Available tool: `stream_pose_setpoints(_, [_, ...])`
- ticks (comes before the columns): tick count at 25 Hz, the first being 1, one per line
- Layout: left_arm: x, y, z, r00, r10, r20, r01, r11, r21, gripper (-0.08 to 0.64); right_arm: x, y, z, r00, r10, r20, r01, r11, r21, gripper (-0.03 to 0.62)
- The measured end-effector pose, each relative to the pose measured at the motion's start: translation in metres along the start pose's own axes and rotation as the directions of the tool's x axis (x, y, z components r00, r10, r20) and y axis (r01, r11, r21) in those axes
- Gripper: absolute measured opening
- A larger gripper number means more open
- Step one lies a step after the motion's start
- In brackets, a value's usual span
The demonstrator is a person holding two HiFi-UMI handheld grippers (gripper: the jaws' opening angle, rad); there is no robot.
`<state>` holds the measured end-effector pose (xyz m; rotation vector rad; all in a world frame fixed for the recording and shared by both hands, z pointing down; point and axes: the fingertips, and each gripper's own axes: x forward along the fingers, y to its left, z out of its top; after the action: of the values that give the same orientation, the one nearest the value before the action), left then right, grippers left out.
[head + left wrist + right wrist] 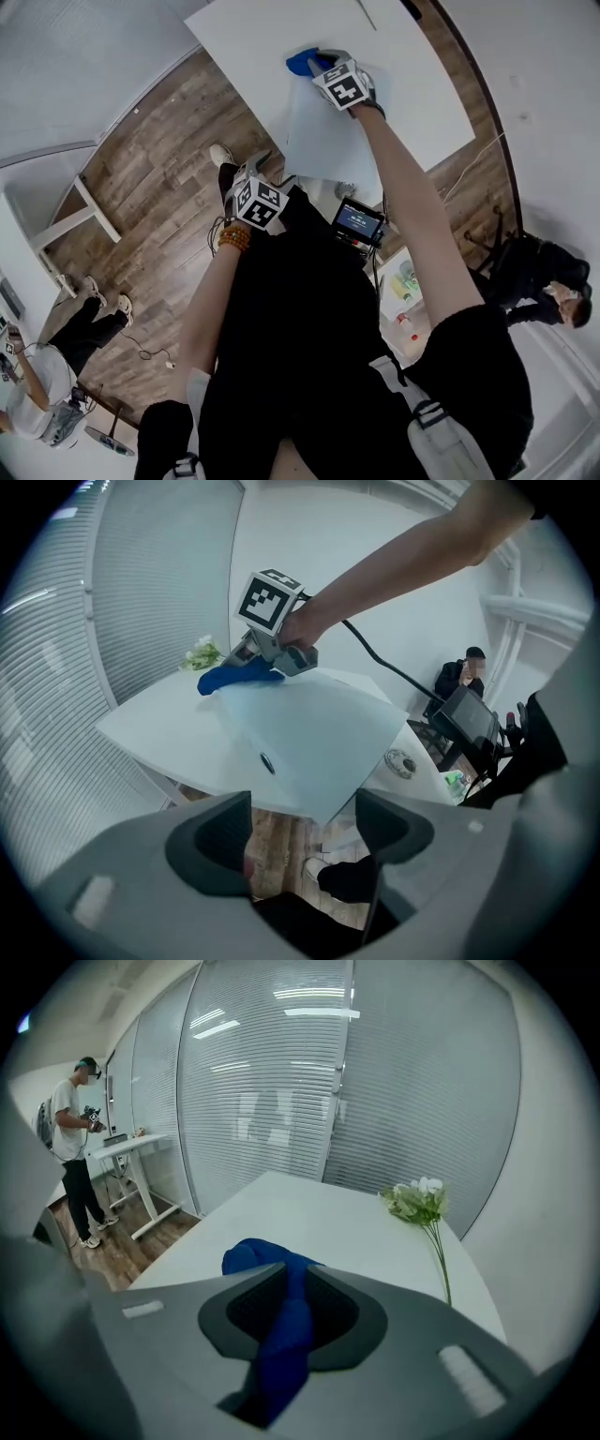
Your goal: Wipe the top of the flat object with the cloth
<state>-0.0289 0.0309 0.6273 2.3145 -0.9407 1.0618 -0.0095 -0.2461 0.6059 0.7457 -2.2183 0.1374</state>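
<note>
The right gripper (289, 1283) has its jaws squeezed tight on a blue cloth (281, 1335). The cloth is bunched up. One lump sticks out in front of the jaws and the rest hangs back between them.

A thin, flat, pale blue sheet (323, 141) lies on the white desk (244, 47). Its near corner sticks out past the edge of the desk, over the wooden floor (159, 159). There is a small dark spot on top of the sheet. The cloth is down at the far corner of the sheet, and the right arm is stretched out over the sheet to reach there.

The left gripper (302, 827) is held back near the person's body, away from the desk, and points down. Its jaws are apart and hold nothing. Only the floor and a shoe (323, 869) show between them.

Some white flowers (417, 1202) lie on the desk past the cloth. A small screen (358, 221) sits below the desk edge. Another person (75, 1138) stands by a second desk farther off.
</note>
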Motion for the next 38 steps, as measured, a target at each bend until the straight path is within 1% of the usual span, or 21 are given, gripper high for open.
stream_pose_setpoints(8, [0.002, 0.004, -0.004, 1.000, -0.018, -0.018, 0.019, 0.999, 0.028, 0.367, -0.007, 0.031, -0.010, 0.997, 0.079, -0.004, -0.079, 0.996, -0.028, 0.072])
stream_pose_setpoints(17, [0.003, 0.004, -0.007, 1.000, -0.004, -0.030, 0.005, 1.000, 0.030, 0.373, -0.028, 0.068, -0.023, 0.990, 0.142, 0.011, -0.141, 0.989, -0.033, 0.071])
stream_pose_setpoints(22, [0.003, 0.004, -0.008, 0.999, 0.001, -0.043, 0.002, 0.998, 0.067, 0.374, -0.041, 0.091, -0.029, 0.984, 0.179, 0.020, -0.178, 0.983, -0.050, 0.072])
stream_pose_setpoints(25, [0.004, 0.005, -0.010, 0.999, 0.004, -0.047, 0.000, 0.997, 0.074, 0.375, -0.045, 0.105, -0.033, 0.980, 0.200, 0.014, -0.199, 0.978, -0.069, 0.072])
stream_pose_setpoints(32, [0.002, 0.006, -0.009, 0.998, 0.018, -0.066, -0.010, 0.993, 0.115, 0.374, -0.060, 0.139, -0.042, 0.967, 0.255, 0.002, -0.253, 0.959, -0.125, 0.072])
stream_pose_setpoints(38, [0.004, 0.005, -0.009, 0.997, 0.023, -0.071, -0.014, 0.993, 0.117, 0.374, -0.077, 0.174, -0.057, 0.941, 0.337, -0.020, -0.334, 0.924, -0.188, 0.072])
